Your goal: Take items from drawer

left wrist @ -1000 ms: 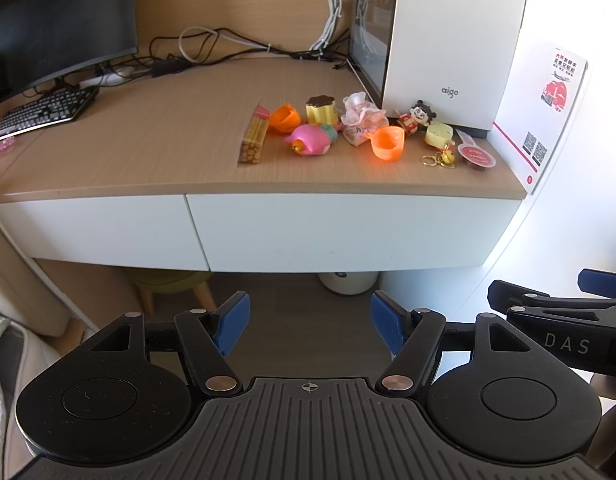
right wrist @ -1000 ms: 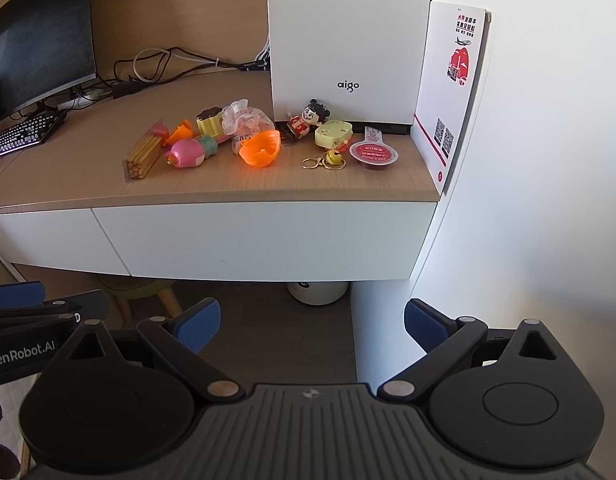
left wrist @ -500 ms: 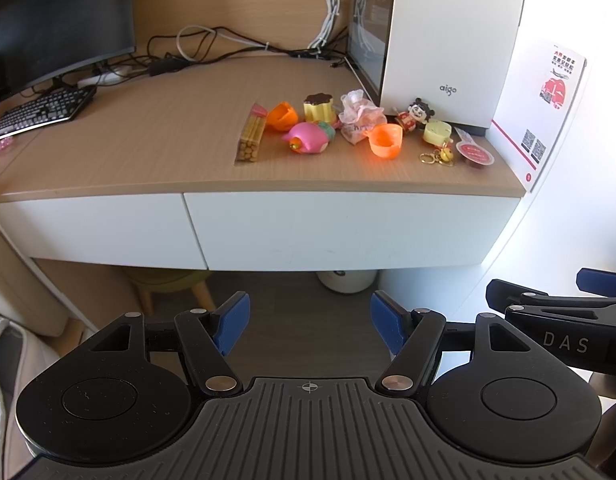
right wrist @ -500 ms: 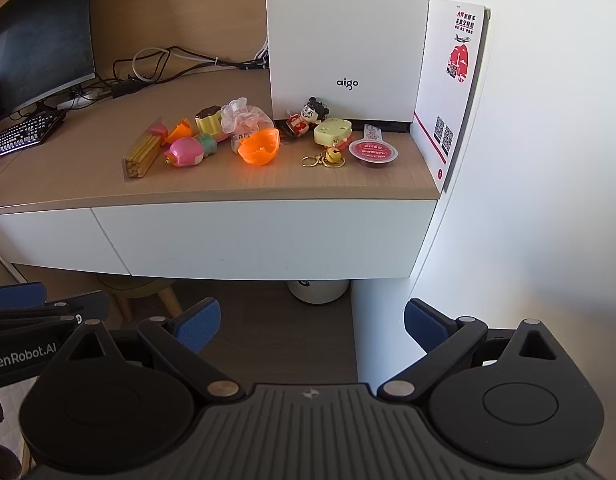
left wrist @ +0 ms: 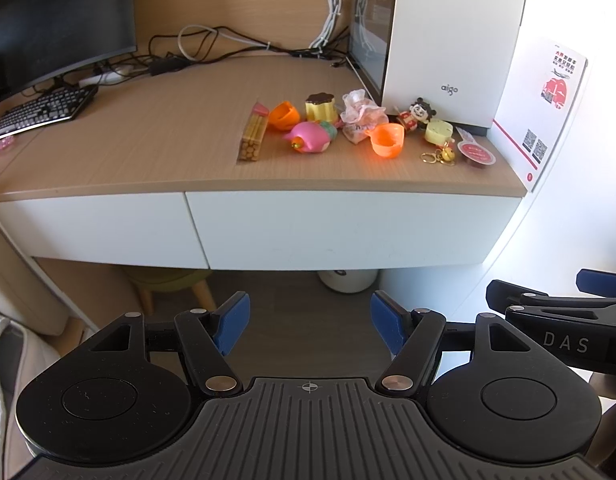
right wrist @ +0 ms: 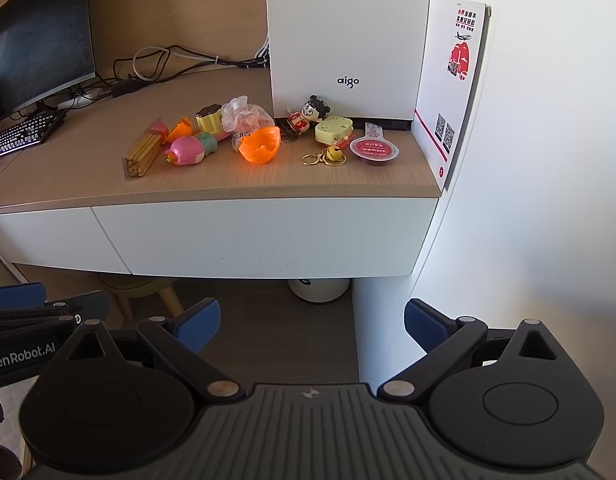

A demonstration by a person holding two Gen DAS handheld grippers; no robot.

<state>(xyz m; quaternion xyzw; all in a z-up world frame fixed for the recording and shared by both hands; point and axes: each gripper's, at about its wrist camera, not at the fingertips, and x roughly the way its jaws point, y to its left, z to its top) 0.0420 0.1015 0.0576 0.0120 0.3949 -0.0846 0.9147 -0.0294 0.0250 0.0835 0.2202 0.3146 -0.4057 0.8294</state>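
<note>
— What can't you make out?
— The drawer (right wrist: 264, 236) is closed, so its inside is hidden. The monitor (left wrist: 56, 20) and keyboard (left wrist: 36, 114) run off the left edge.
— And the poster (right wrist: 453, 80)?
— Print too small to read (codes too).

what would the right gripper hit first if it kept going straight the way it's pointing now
Probably the floor under the desk. The open, empty right gripper aims down past the closed white drawer front, toward bare floor near the white bin. Depth is hard to judge through the fisheye.
</note>
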